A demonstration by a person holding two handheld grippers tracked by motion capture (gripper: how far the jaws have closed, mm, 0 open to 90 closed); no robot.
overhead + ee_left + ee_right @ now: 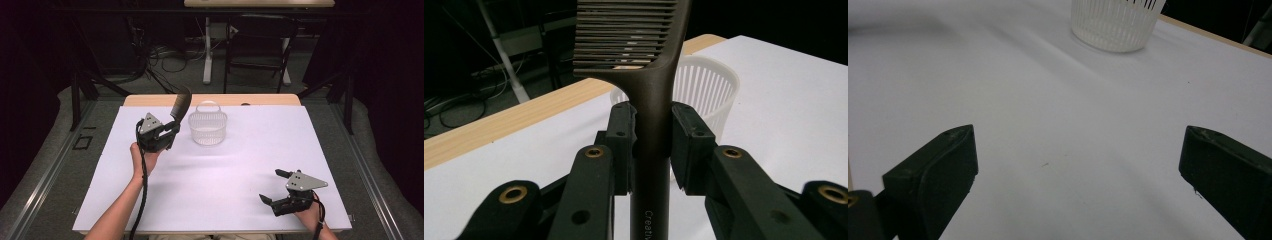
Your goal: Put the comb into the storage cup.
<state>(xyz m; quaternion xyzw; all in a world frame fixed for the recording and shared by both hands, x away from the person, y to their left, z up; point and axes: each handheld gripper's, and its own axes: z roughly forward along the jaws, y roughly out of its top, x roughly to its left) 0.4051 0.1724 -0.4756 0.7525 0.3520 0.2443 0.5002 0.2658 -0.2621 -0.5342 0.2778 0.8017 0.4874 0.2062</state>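
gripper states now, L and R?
Left gripper: closed on the comb handle, beside the white basket.
Right gripper: open, holding nothing, over the table.

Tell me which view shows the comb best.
The left gripper view: the comb fills the centre, its handle clamped between the left hand-held gripper pads, teeth sharp. The high view shows it small and dark, raised beside the white basket.

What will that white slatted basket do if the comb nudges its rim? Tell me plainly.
The basket looks like thin, slatted plastic with nothing seen inside, so it is probably light and would slide or tip. Its open walls may flex. The comb, clamped in the left gripper, looks stiff.
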